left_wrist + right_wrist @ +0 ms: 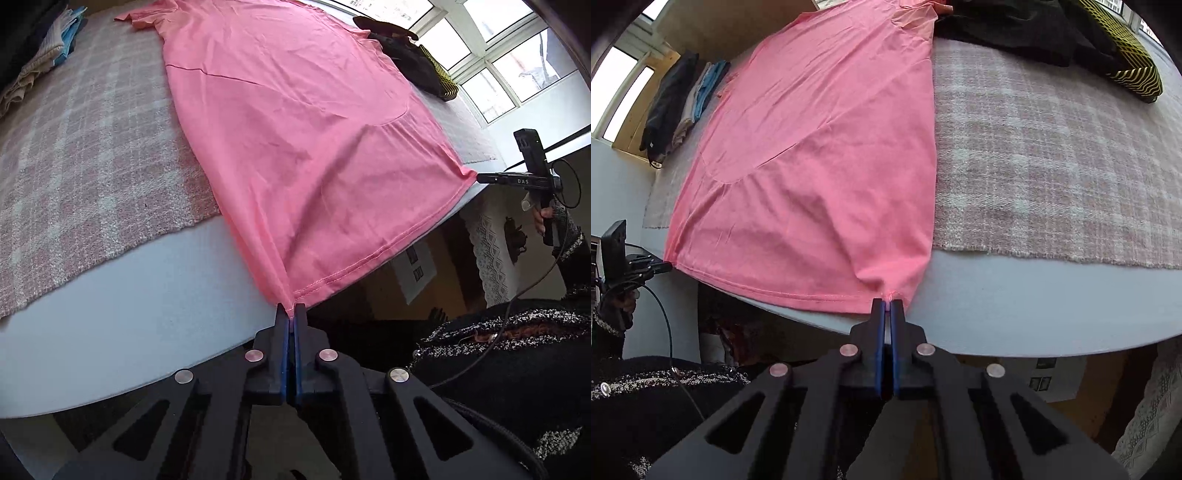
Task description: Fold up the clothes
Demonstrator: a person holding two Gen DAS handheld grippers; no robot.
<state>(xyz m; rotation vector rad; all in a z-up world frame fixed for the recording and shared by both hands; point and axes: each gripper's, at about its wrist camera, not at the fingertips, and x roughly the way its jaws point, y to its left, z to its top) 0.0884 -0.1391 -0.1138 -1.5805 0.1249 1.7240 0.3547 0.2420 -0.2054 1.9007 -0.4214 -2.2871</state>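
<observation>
A pink T-shirt (295, 122) lies spread flat on a checked blanket, its hem hanging slightly over the near edge of the white table. My left gripper (291, 308) is shut on the hem's left corner. My right gripper (887, 301) is shut on the hem's right corner. In the left wrist view the right gripper (480, 178) shows at the far right, pinching that corner. In the right wrist view the left gripper (666, 266) shows at the far left edge on the other corner. The pink T-shirt (820, 147) is pulled taut between them, with its sleeves far away.
The pink-and-white checked blanket (92, 155) covers the white table (129, 295). A stack of folded clothes (683, 103) sits at the far left. A dark garment with yellow-black striping (1108, 44) lies at the far right. Windows stand behind; a person's dark tweed sleeve (517, 332) is near.
</observation>
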